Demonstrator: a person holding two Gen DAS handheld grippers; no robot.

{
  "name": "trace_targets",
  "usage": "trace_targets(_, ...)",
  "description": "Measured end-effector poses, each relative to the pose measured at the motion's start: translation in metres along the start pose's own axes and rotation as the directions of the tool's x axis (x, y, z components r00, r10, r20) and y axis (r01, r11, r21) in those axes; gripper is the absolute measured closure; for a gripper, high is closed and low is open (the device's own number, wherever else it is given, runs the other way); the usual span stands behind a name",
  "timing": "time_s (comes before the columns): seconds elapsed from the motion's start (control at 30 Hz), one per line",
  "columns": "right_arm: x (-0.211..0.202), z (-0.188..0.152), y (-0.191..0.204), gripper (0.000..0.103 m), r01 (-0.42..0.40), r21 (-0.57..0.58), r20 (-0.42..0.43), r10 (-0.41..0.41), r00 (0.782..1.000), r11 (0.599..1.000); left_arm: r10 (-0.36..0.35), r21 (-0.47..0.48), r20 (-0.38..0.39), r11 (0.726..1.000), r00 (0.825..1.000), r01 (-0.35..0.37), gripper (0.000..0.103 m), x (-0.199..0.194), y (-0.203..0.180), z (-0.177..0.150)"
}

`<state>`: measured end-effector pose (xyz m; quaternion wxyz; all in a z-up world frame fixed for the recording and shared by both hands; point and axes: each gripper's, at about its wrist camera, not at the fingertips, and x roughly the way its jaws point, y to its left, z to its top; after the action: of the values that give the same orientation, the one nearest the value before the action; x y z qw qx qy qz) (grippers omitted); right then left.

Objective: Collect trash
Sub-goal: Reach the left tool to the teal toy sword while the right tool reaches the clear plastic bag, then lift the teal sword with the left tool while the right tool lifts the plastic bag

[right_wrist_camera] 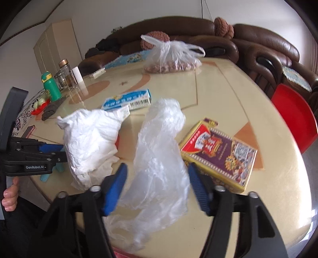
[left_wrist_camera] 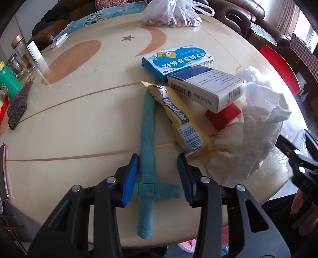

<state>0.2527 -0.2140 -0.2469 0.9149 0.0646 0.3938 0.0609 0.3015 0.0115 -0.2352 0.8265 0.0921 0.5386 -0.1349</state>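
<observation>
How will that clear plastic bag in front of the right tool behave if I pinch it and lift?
The clear plastic bag looks thin and crumpled, so it will likely hang limp and stretch out. It seems very light, so it may drift or slide on the glossy table. The open right tool straddles it, so it would probably catch a fold.

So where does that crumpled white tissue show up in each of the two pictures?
Left wrist view: the crumpled white tissue lies at the right, beside the white and blue box and over the red block.
Right wrist view: it lies left of centre, just left of the clear plastic bag.
Shared landmark: the tied bag of nuts at the table's far edge.
</observation>
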Motion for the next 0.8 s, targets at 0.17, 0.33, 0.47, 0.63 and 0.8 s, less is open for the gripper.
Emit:
trace_targets(0.17, 0.001, -0.001, 0.006, 0.055, 0.039, -0.032, 0.003, -0.039, 0.999, 0.999, 0.003, -0.009, -0.007, 1.0, 1.0, -0.004, 0.08, -0.001, 0.001, 0.0)
trace_targets(0.33, 0.004, 0.0, 0.01, 0.064, 0.066, -0.045, 0.001, -0.066, 0.998, 0.997, -0.011, -0.017, -0.013, 1.0, 1.0, 0.011, 0.083, -0.001, 0.003, 0.0)
trace_targets(0.47, 0.004, 0.002, 0.009, 0.074, 0.068, -0.037, 0.0, -0.068, 0.998, 0.997, -0.027, -0.04, -0.015, 0.999, 1.0, 0.026, 0.084, -0.002, 0.006, -0.001)
trace_targets(0.63, 0.004, 0.002, 0.008, 0.077, 0.077, -0.027, -0.002, -0.077, 0.997, 0.997, -0.029, -0.056, -0.016, 0.998, 0.999, 0.028, 0.084, -0.002, 0.01, -0.002)
trace_targets(0.8, -0.001, 0.004, 0.006, 0.078, 0.084, -0.009, 0.014, -0.084, 0.996, 0.996, -0.018, -0.061, 0.004, 0.998, 1.0, 0.019, 0.084, -0.011, 0.013, -0.004)
